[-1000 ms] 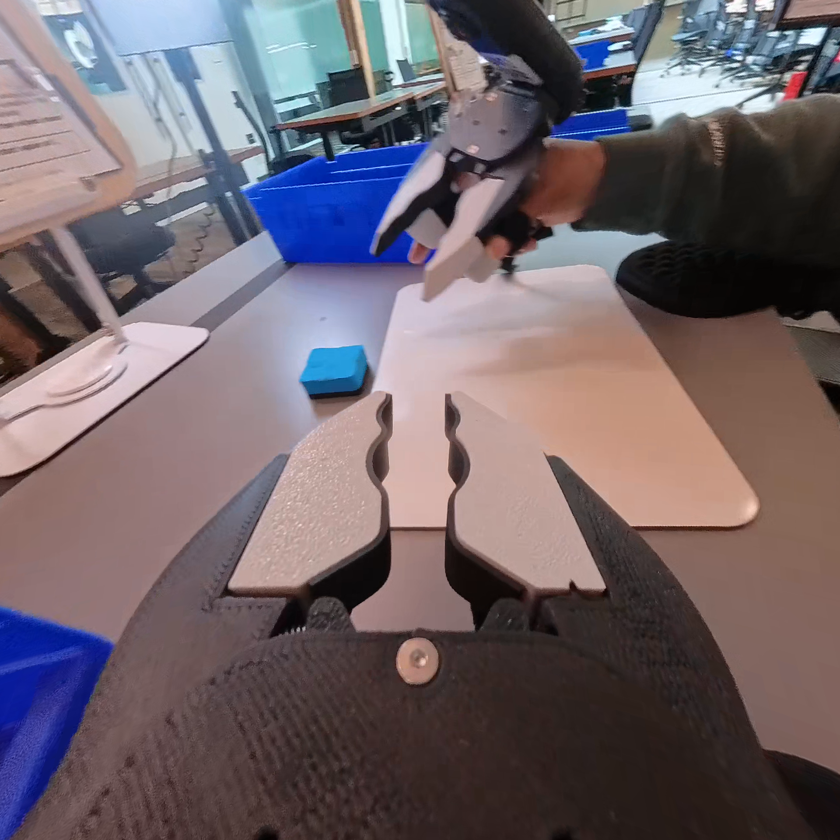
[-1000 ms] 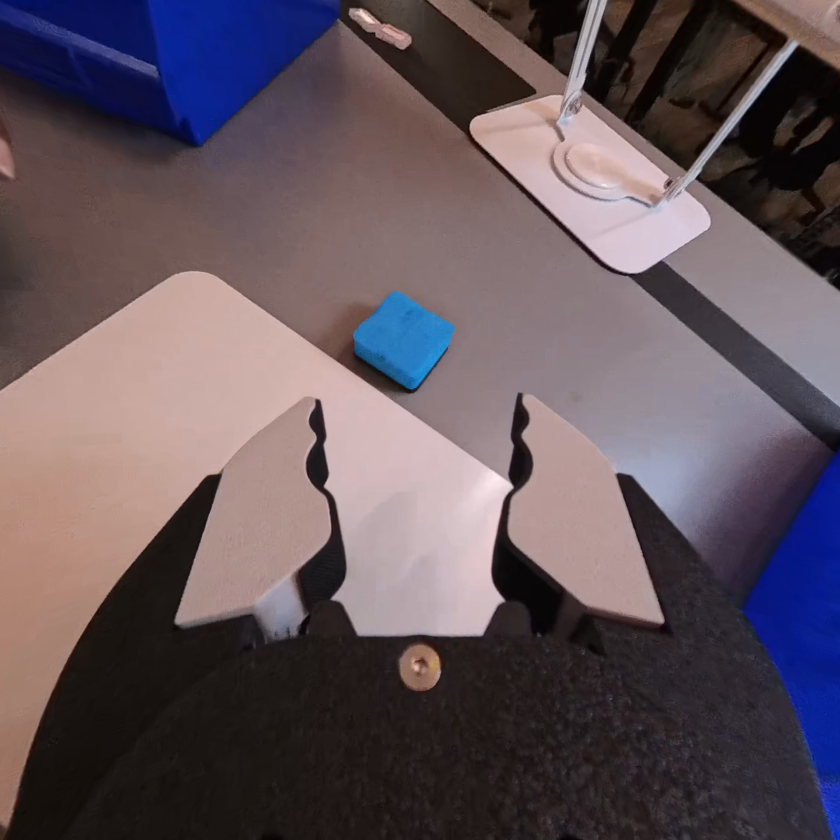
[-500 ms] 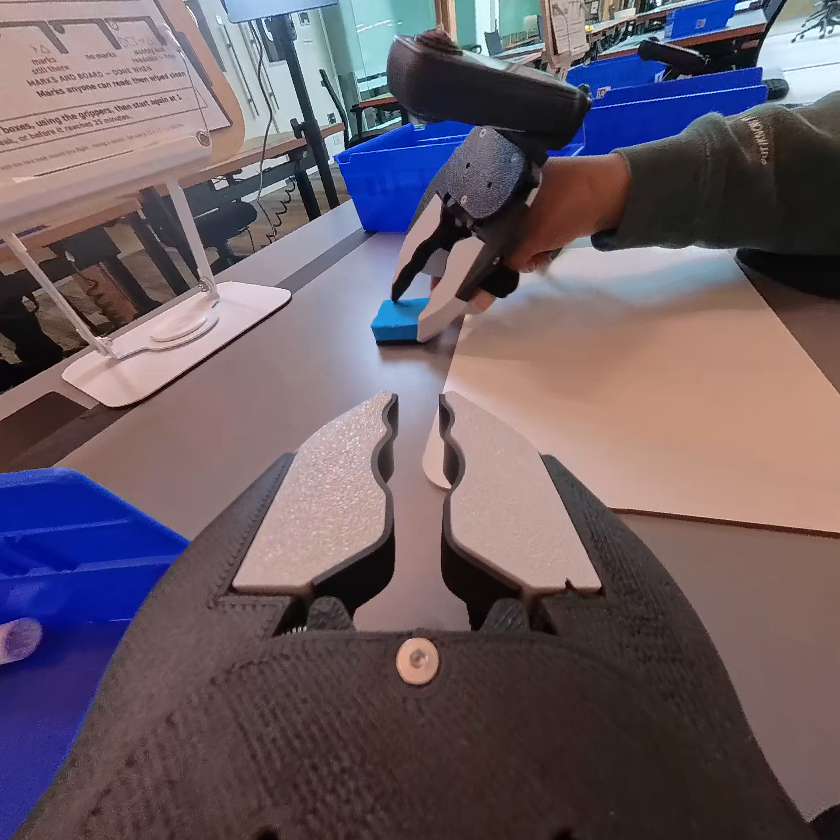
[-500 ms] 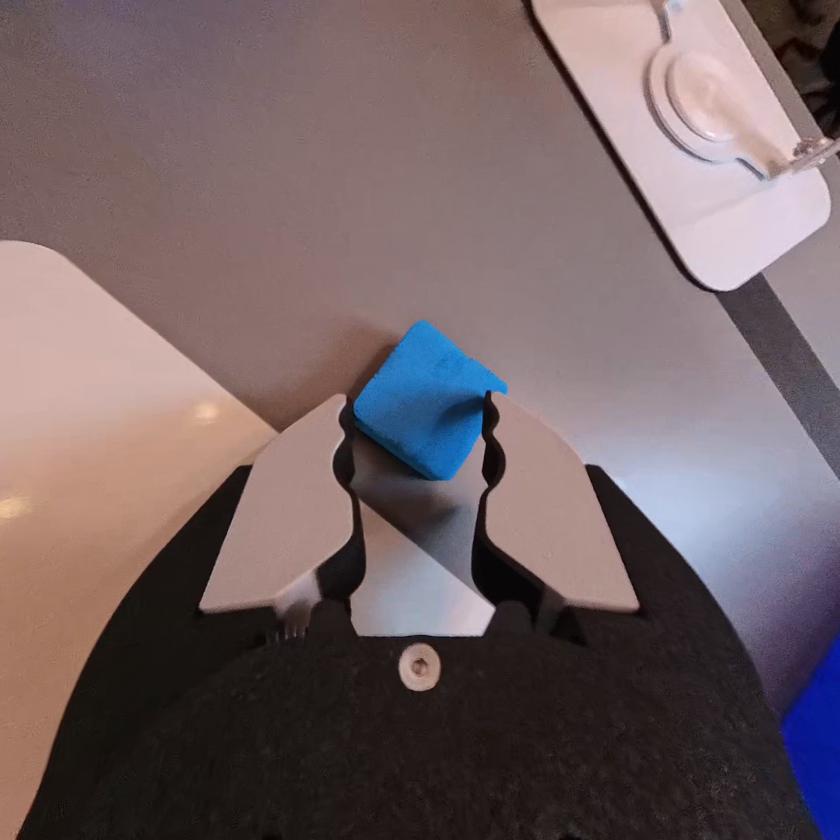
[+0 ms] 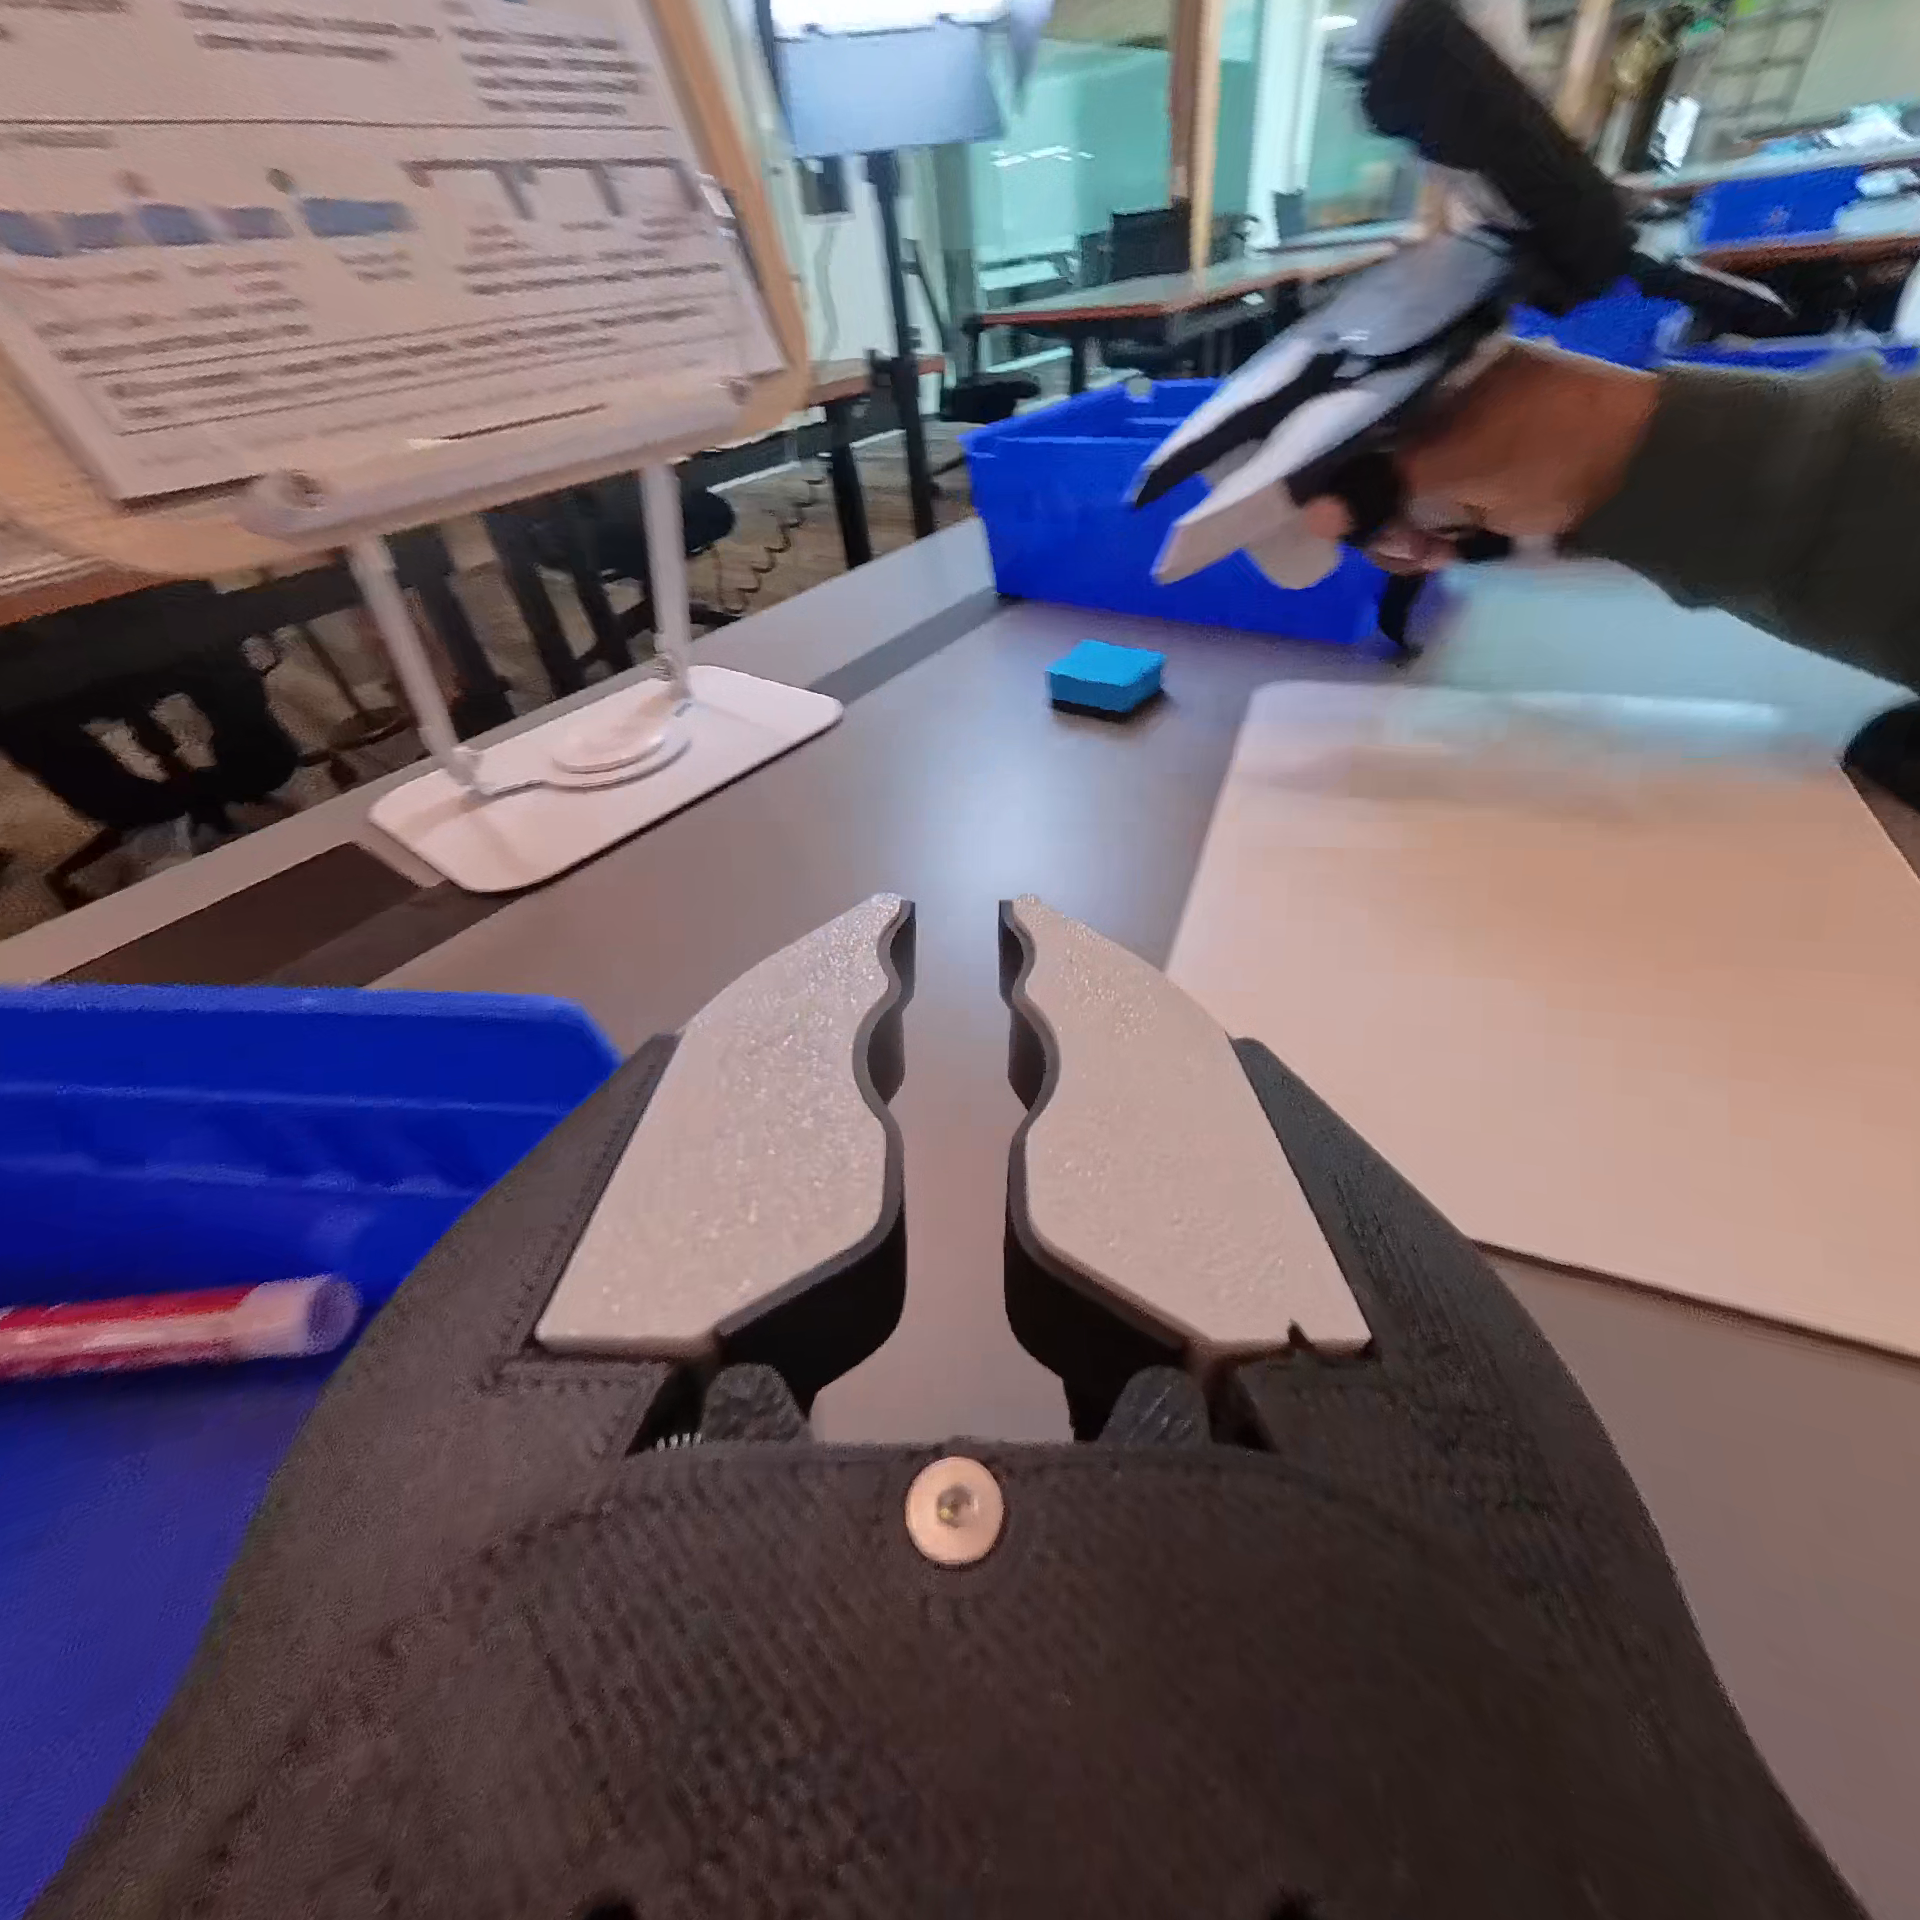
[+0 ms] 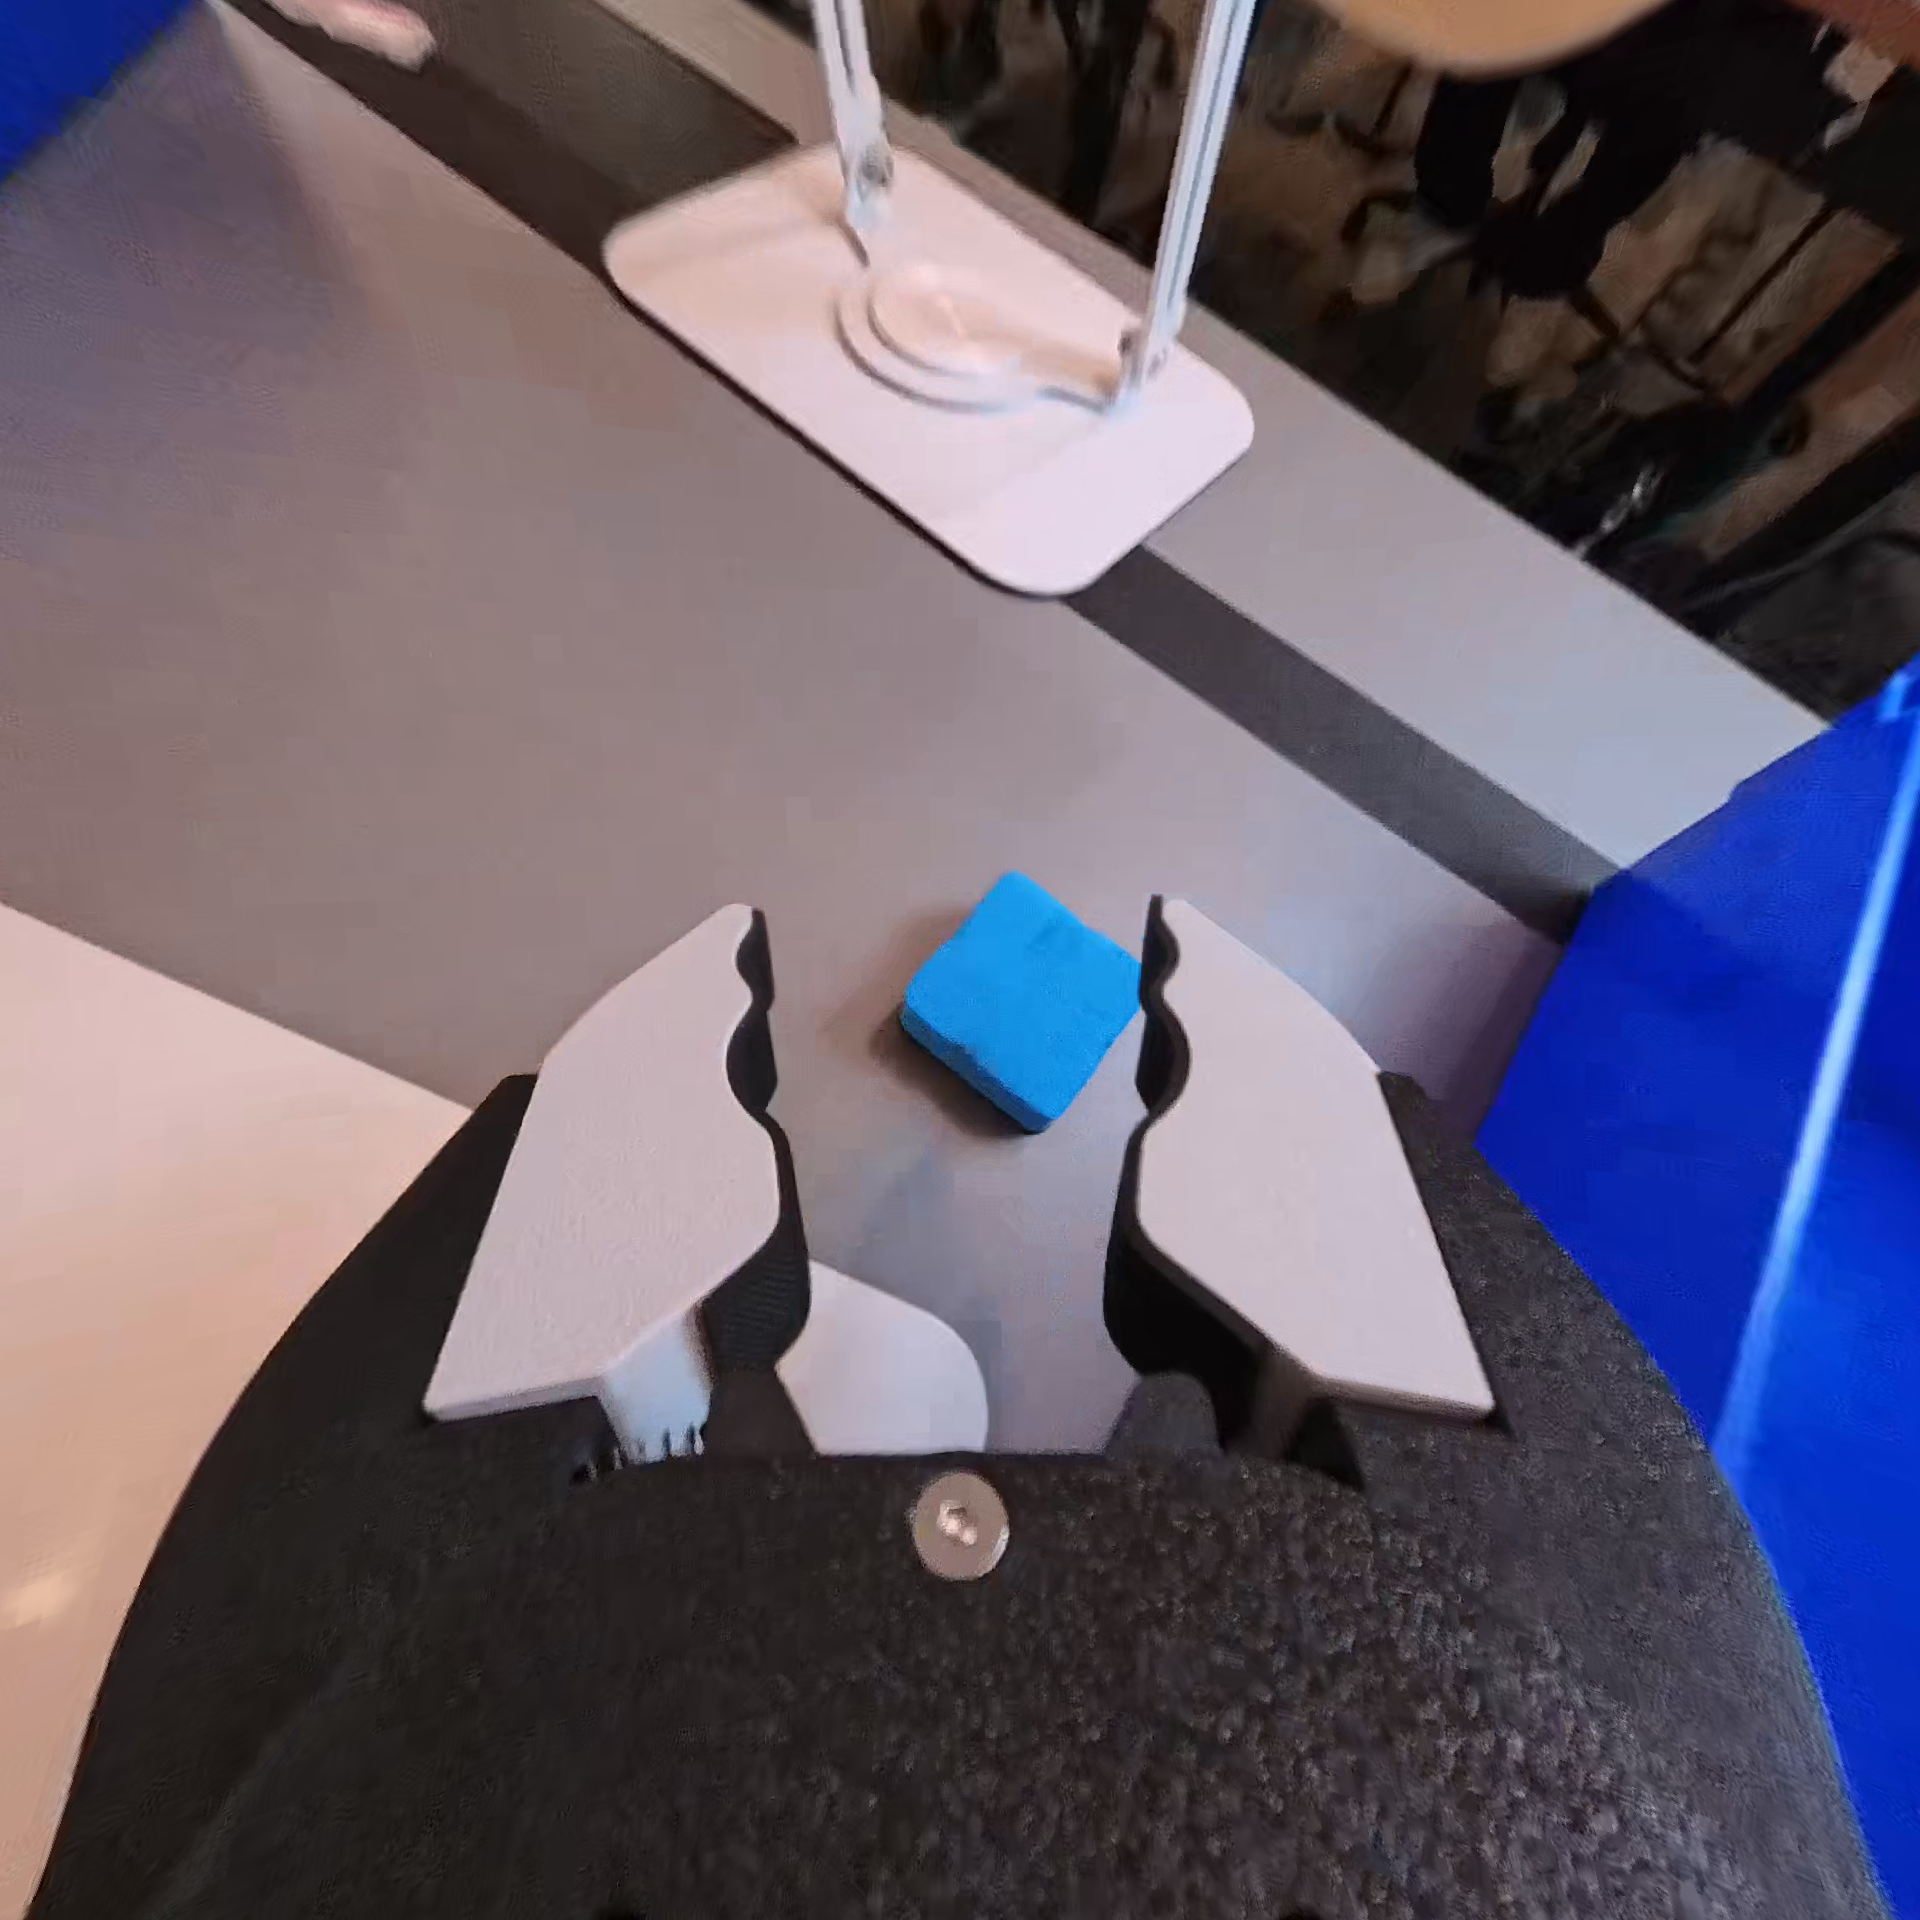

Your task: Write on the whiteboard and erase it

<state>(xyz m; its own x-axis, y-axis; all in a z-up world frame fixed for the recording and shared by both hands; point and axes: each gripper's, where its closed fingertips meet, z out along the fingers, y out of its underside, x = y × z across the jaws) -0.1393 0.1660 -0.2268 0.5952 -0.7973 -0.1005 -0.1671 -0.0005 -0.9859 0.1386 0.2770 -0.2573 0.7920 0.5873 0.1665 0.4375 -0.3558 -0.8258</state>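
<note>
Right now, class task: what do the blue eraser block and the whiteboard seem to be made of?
Blue eraser block: likely soft foam, matte, finely grainy top with rounded edges, over a thin dark layer, perhaps felt.
Whiteboard: a thin rigid sheet with a smooth, semi-gloss white coating, judging by soft reflections and a rounded corner; its core cannot be told.

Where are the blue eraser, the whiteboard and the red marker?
eraser (image 6: 1018,997), right wrist view, its top face.
whiteboard (image 5: 1558,935), left wrist view, its bare middle.
marker (image 5: 177,1330), left wrist view, its red barrel.
</note>
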